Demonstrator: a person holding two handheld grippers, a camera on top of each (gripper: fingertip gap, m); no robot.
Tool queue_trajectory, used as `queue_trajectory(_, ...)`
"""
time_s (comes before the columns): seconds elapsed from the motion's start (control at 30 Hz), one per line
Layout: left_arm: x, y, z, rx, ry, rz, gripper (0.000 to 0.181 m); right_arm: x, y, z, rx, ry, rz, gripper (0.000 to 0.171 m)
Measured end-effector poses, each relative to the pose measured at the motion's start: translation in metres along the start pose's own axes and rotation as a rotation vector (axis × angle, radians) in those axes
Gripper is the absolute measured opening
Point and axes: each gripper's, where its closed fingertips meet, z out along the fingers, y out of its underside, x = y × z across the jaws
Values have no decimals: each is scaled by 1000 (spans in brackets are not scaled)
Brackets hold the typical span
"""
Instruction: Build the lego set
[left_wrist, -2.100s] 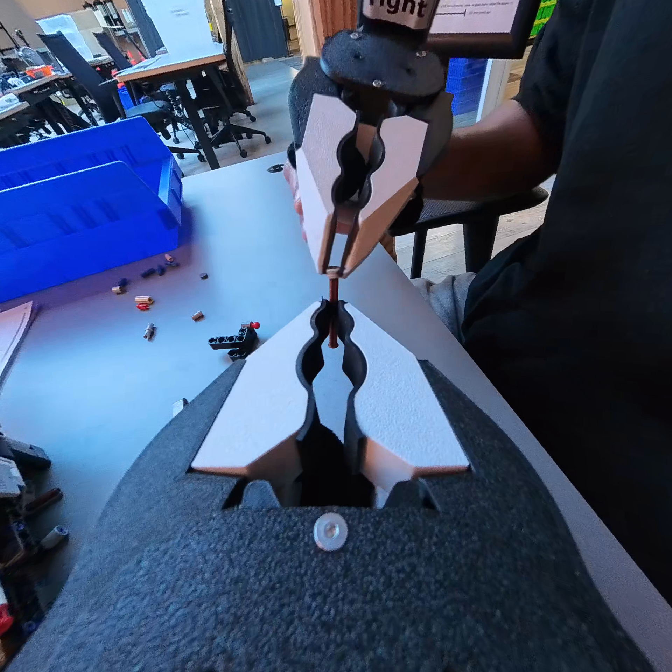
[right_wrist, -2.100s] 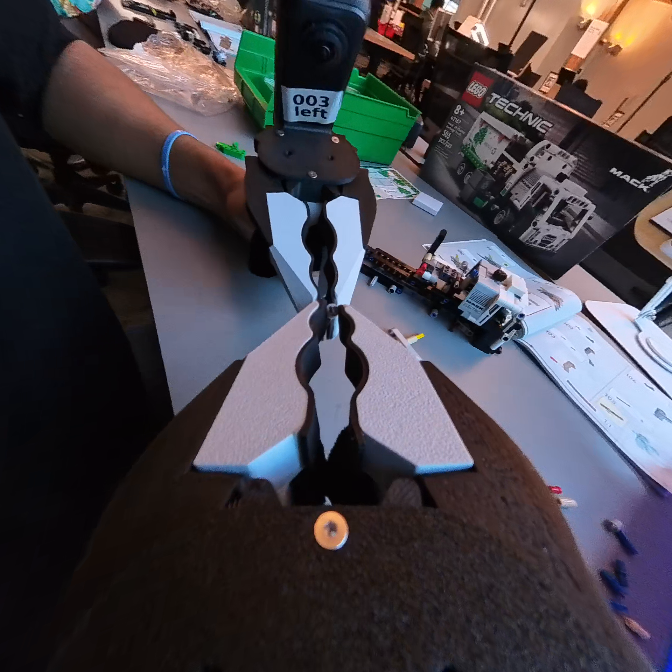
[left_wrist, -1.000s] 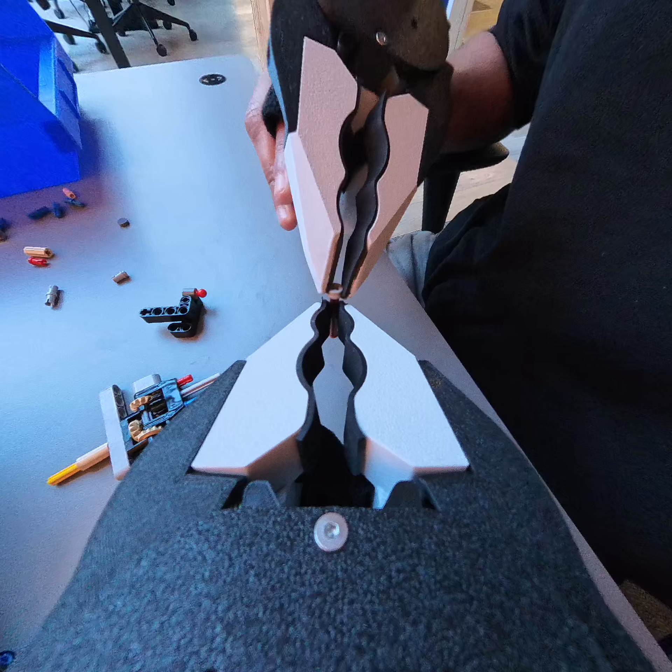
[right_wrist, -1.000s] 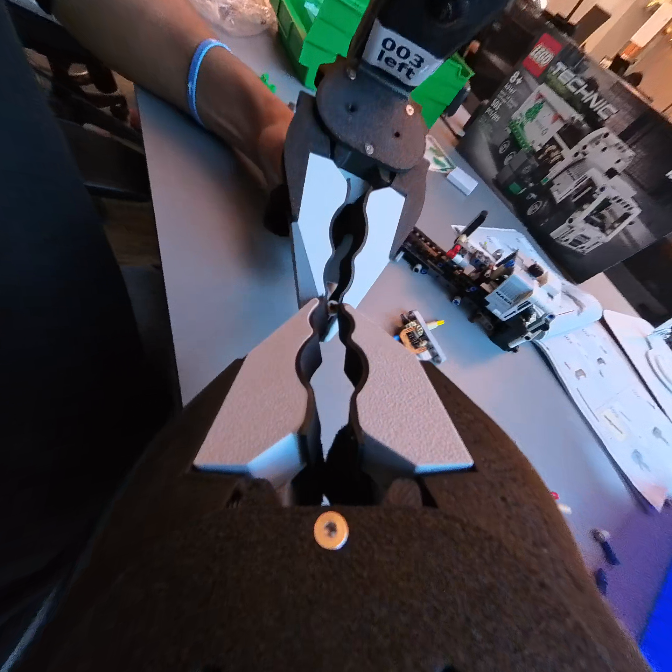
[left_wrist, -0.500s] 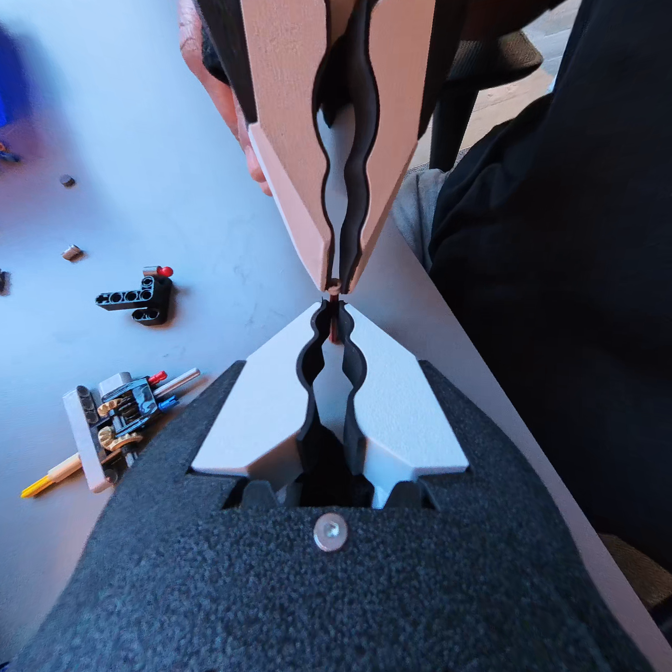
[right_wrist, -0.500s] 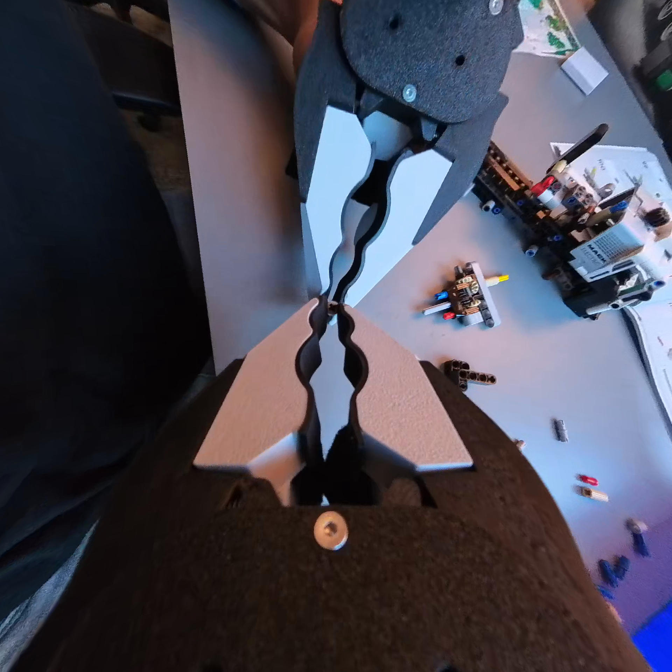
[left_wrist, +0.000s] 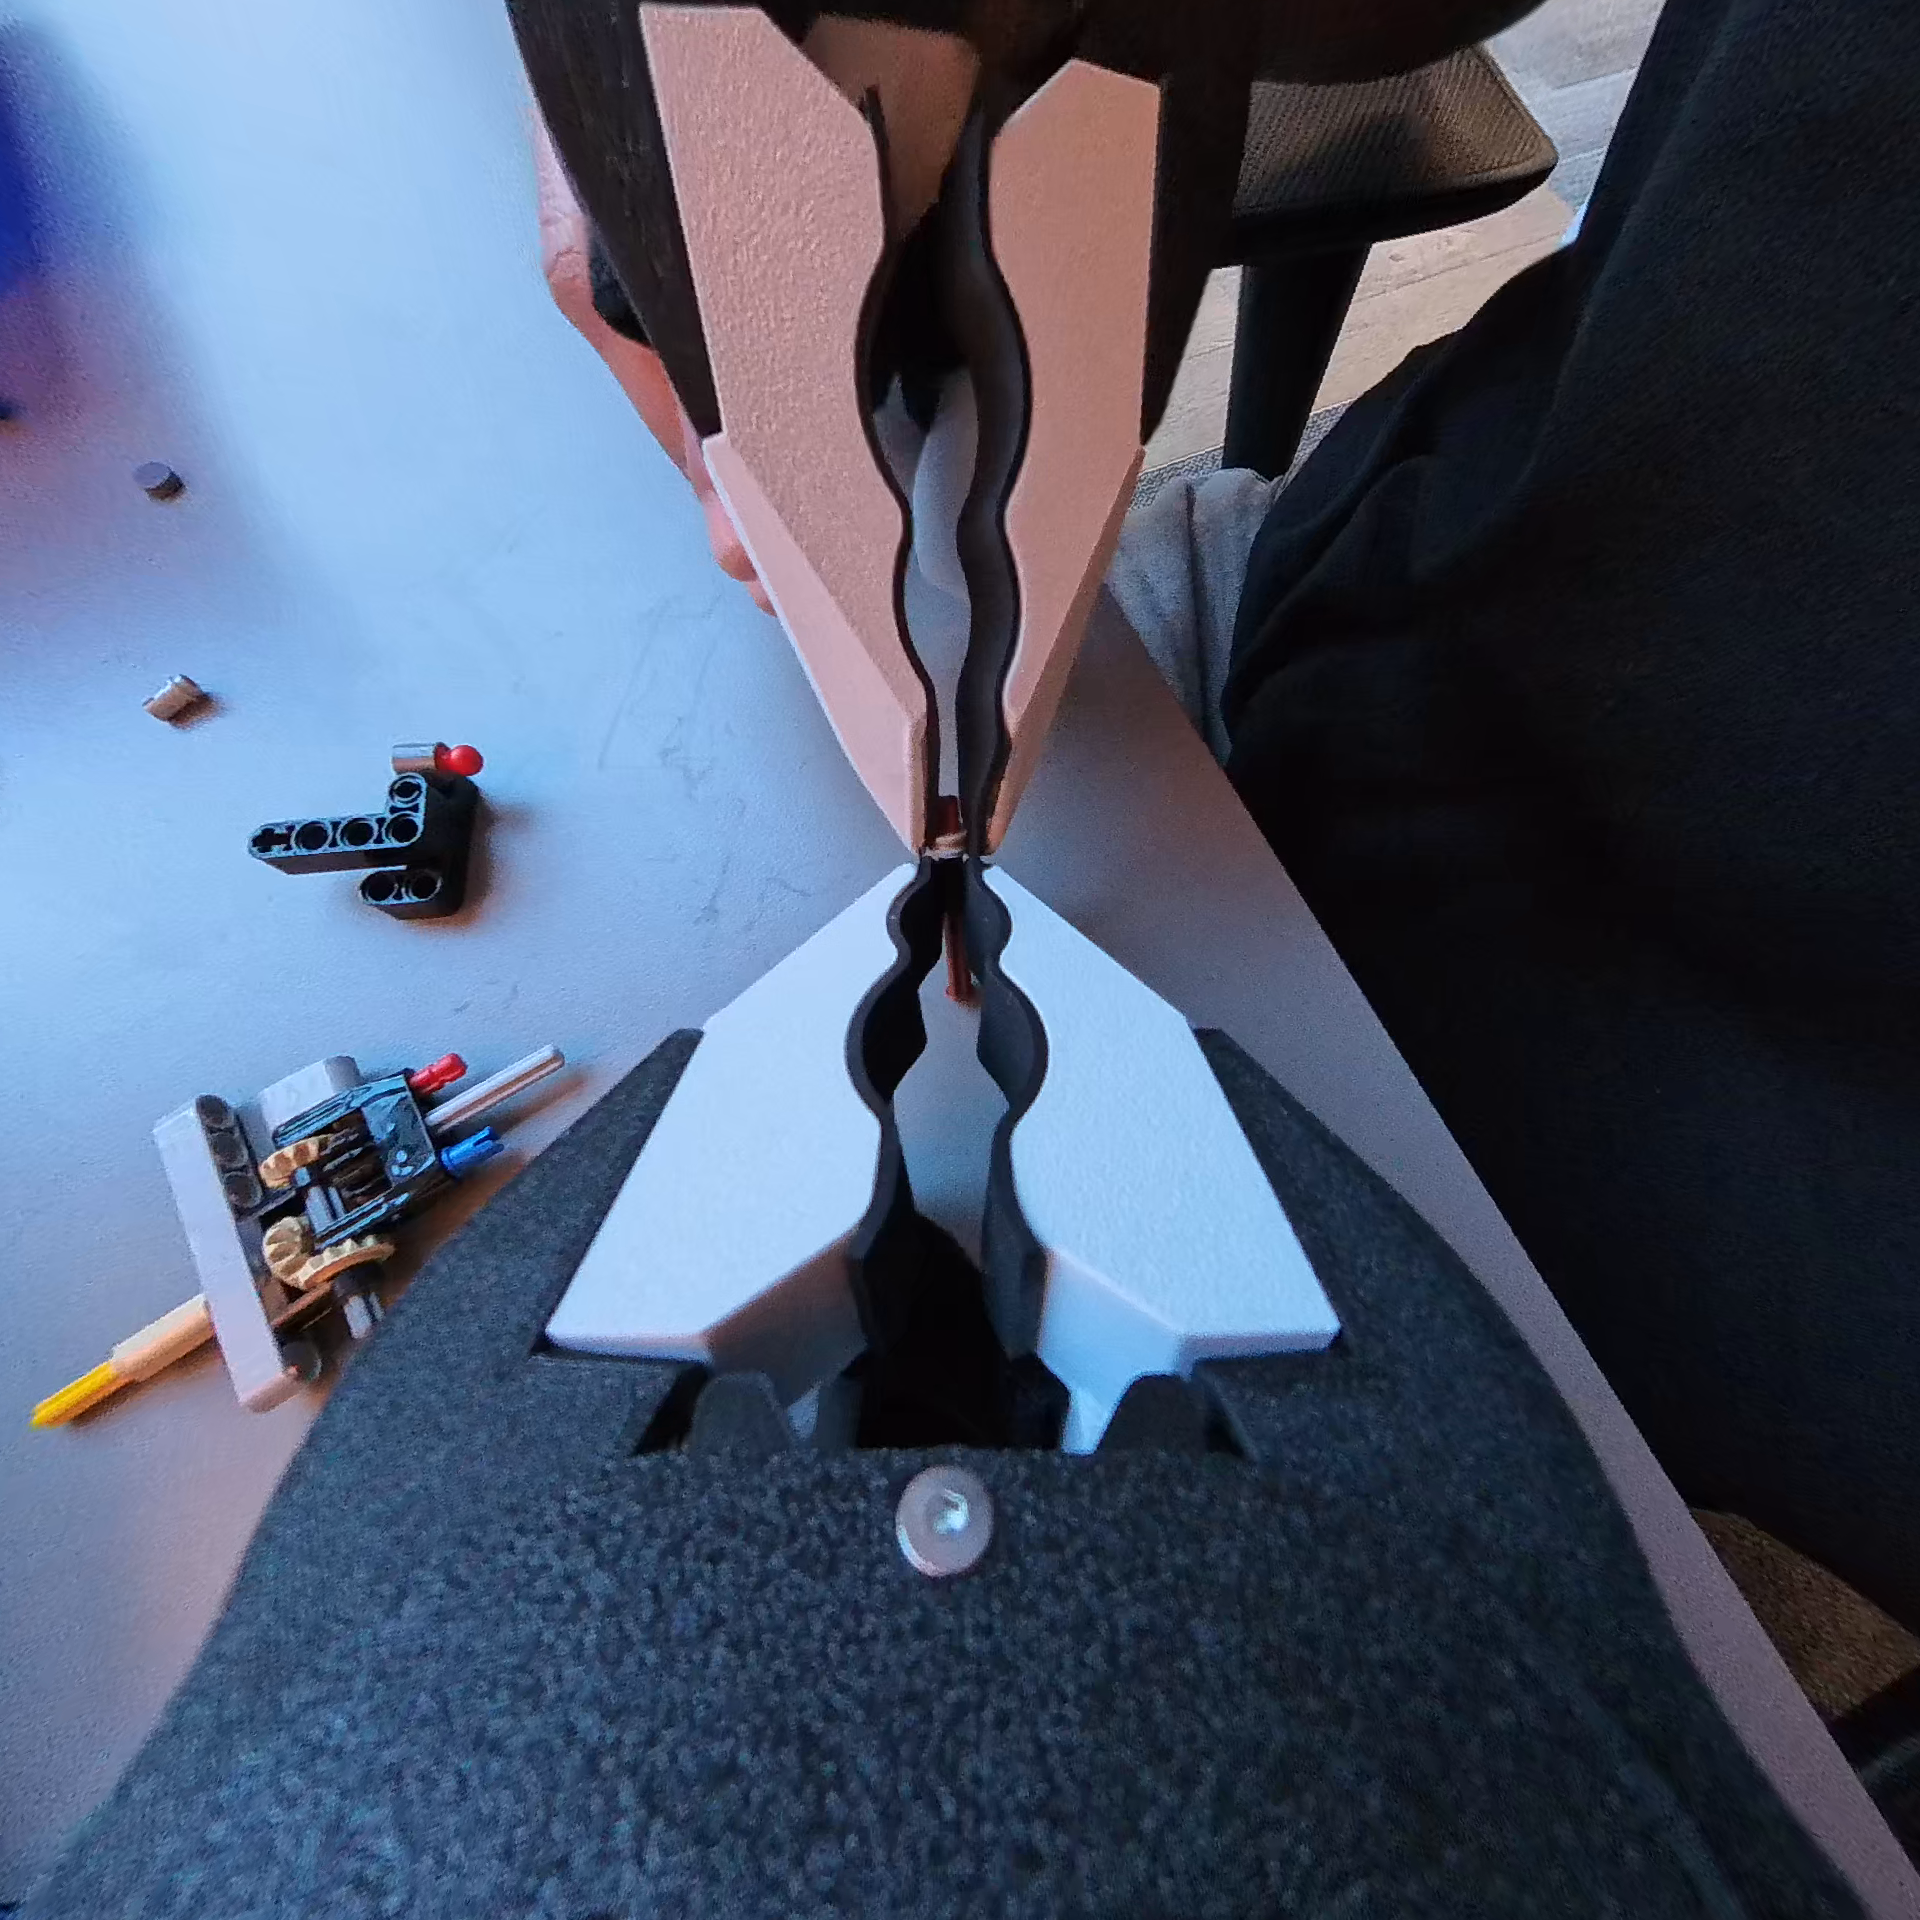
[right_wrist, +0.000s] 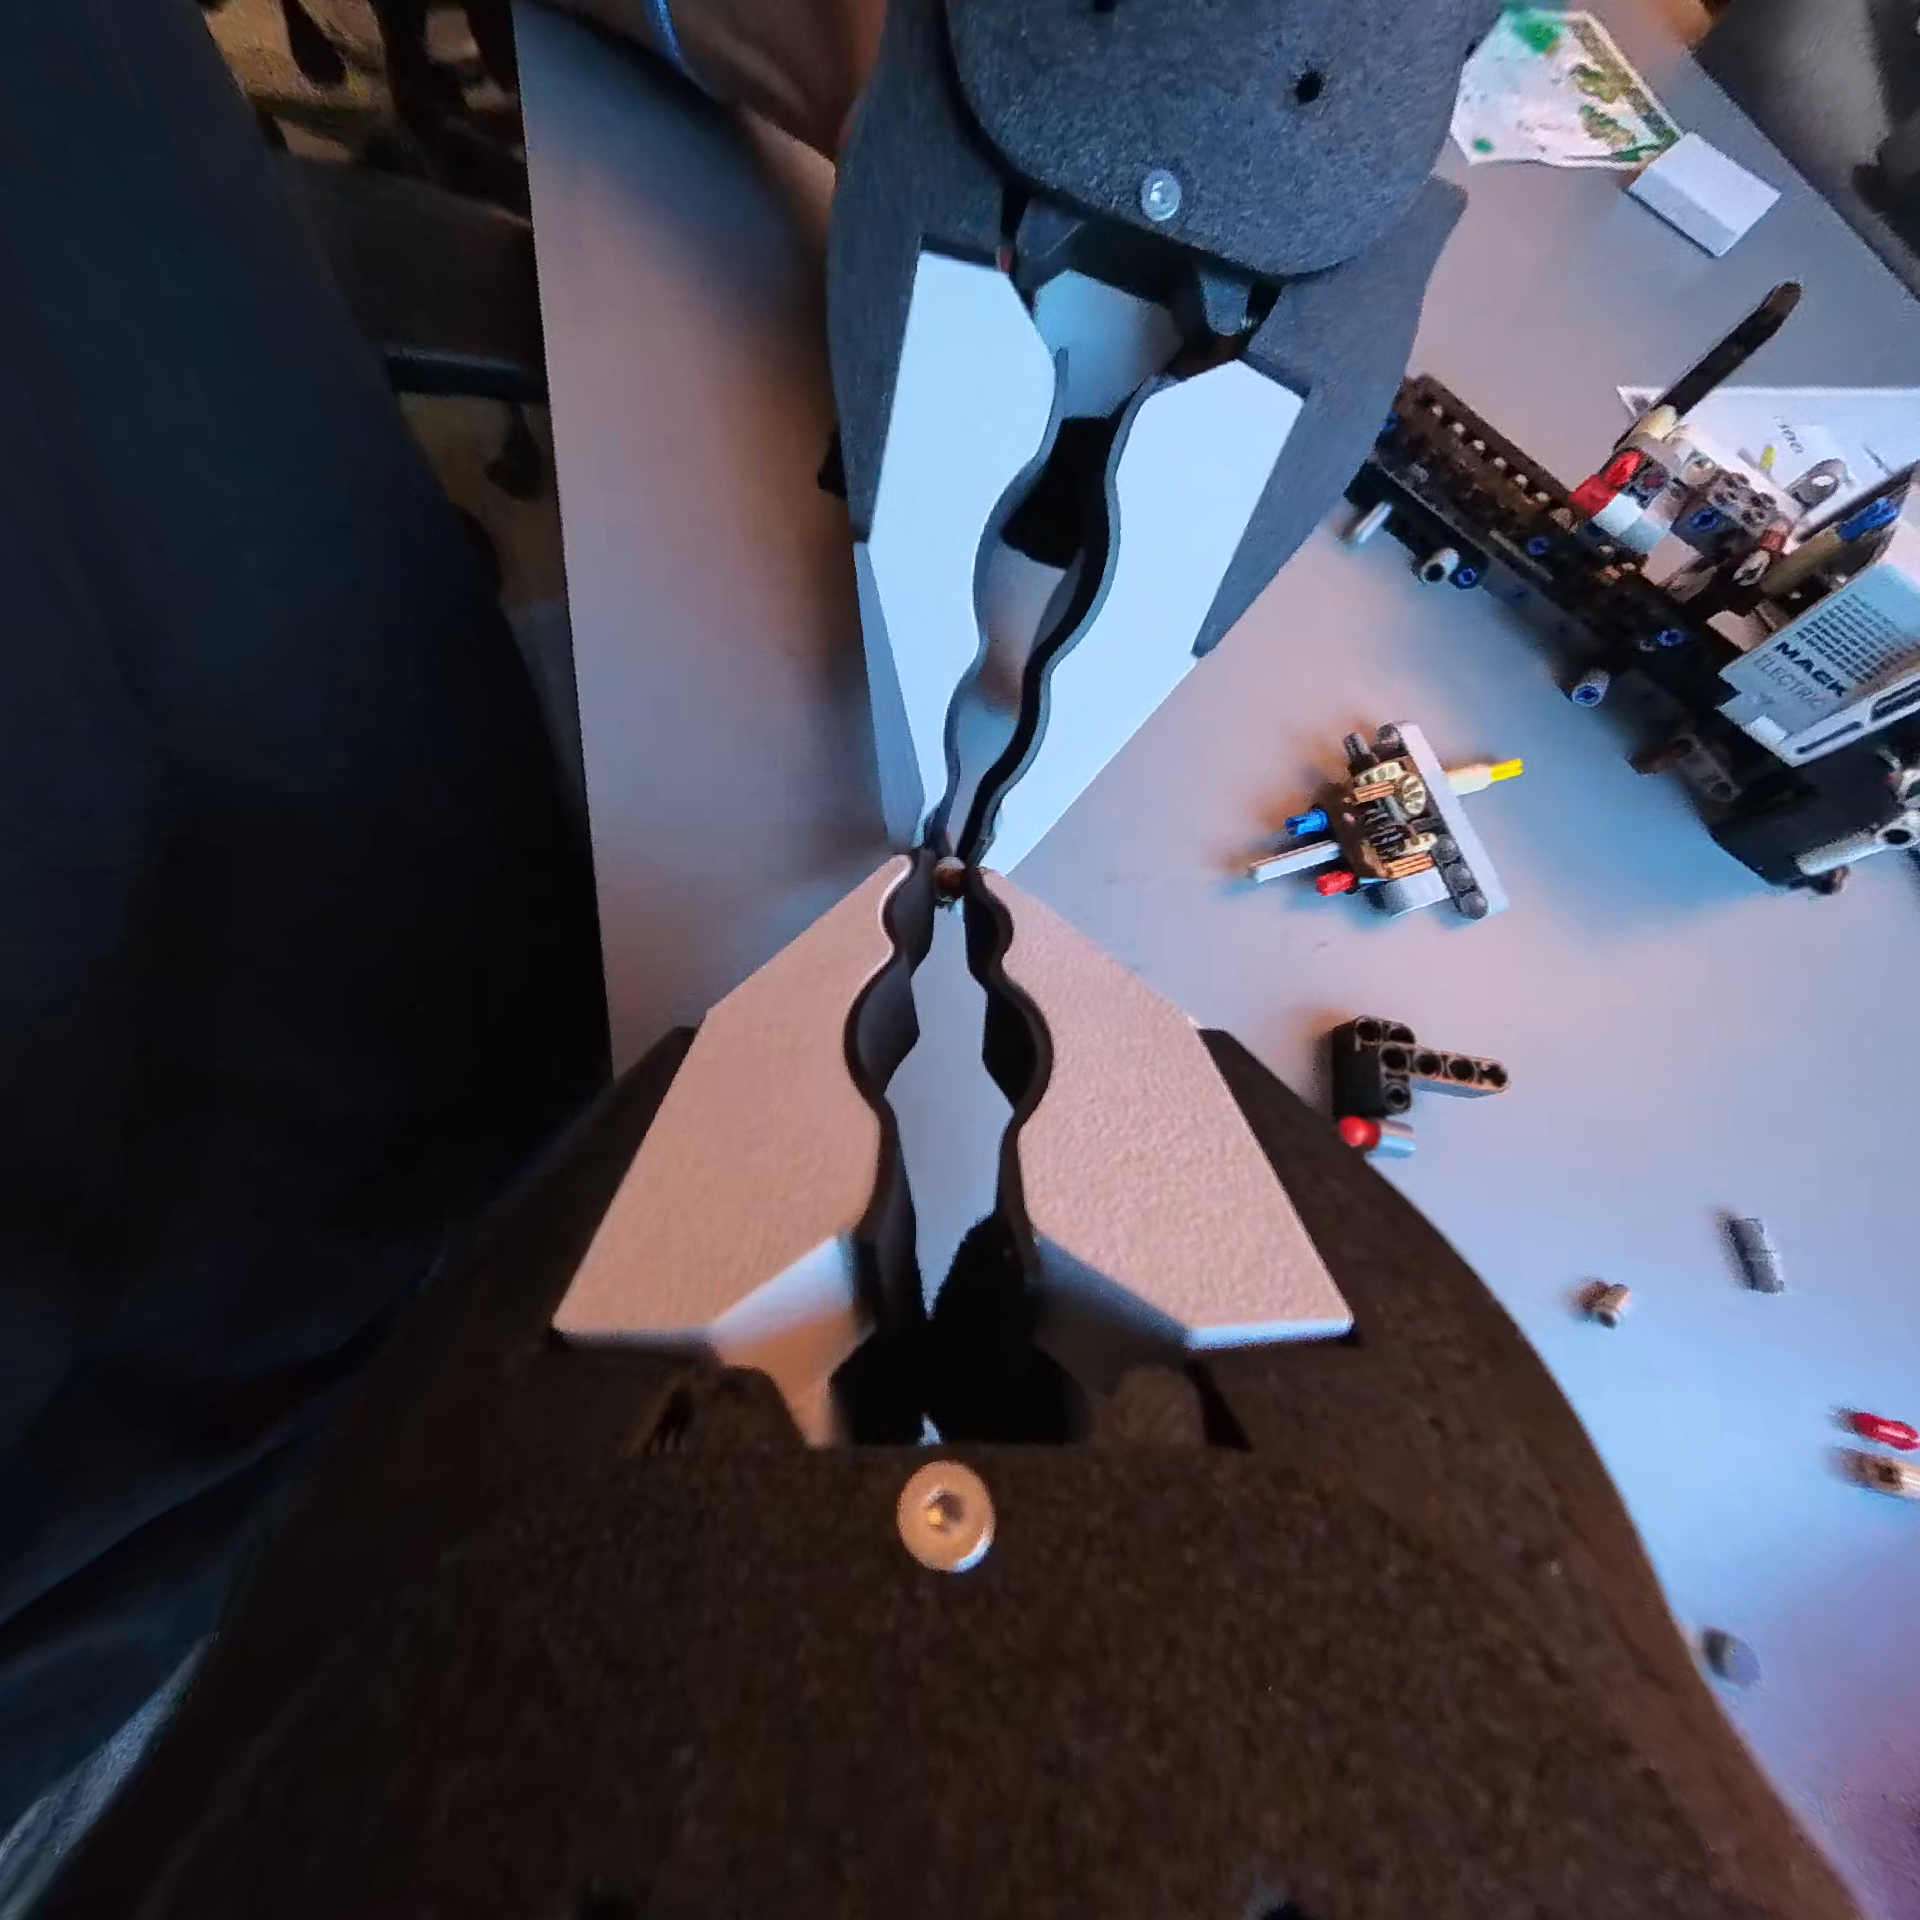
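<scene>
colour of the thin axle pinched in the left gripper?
Dark red axle in the left gripper, clearest in the left wrist view.

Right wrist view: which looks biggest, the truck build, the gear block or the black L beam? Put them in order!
1. Truck build, biggest, though the picture's edge cuts it off.
2. Gear block.
3. Black L beam, only slightly smaller than the gear block. It lies nearer the camera, so those two are hard to rank for sure.
</scene>
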Motion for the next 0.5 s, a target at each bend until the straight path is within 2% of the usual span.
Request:
queue_trajectory(0.03, 0, -1, 0, 4, 1, -2, 1, 0, -2, 0, 23, 3, 10, 5)
queue_trajectory(0.17, -4, -10, -9, 88, -6, -27, 1, 7, -14, -7, 111, 43, 74, 7)
queue_trajectory(0.23, -11, -18, -18, 166, -34, -74, 1, 17, -21, -15, 143, 106, 93, 22)
queue_trajectory(0.3, -22, -26, -32, 263, -55, -162, 1, 29, -30, -24, 186, 197, 96, 29)
queue_trajectory(0.37, -32, -31, -45, 356, -37, -301, 1, 36, -32, -23, 141, 295, 49, 35)
queue_trajectory(0.5, -44, -36, -59, 512, 109, -609, 0, 48, -40, -15, -17, 450, -115, 52)
